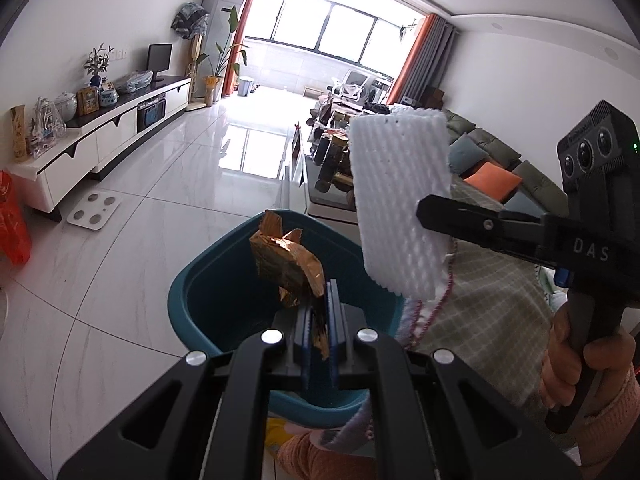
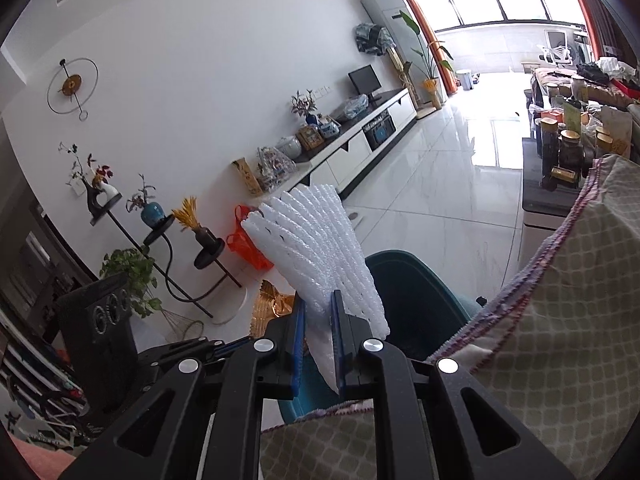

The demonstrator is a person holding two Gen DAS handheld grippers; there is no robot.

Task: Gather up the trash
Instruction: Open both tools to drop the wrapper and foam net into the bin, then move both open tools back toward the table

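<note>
1. The left gripper (image 1: 318, 312) is clamped on a crumpled gold wrapper (image 1: 286, 264), which sticks up from between its two blue-lined fingers. In the left wrist view the wrapper hangs directly over the open mouth of the teal bin (image 1: 192, 280) on the tiled floor.
2. The right gripper (image 2: 318, 320) is closed on a white foam net (image 2: 316, 248), pinching its lower end so the rest fans upward. In the right wrist view the bin (image 2: 420, 292) sits just beyond and to the right of the fingers, so the foam appears to be near the rim rather than squarely above the opening.
3. The step in hand looks like dropping both pieces into the bin. The wrapper seems ready: opening the left fingers should let it fall inside.
4. The foam is light and springy, so it may cling to a pad or drift. Moving it further over the opening and lower before release would help.
5. A checked cloth (image 2: 560, 320) lies just beside the bin; the foam should be kept clear of it.
</note>
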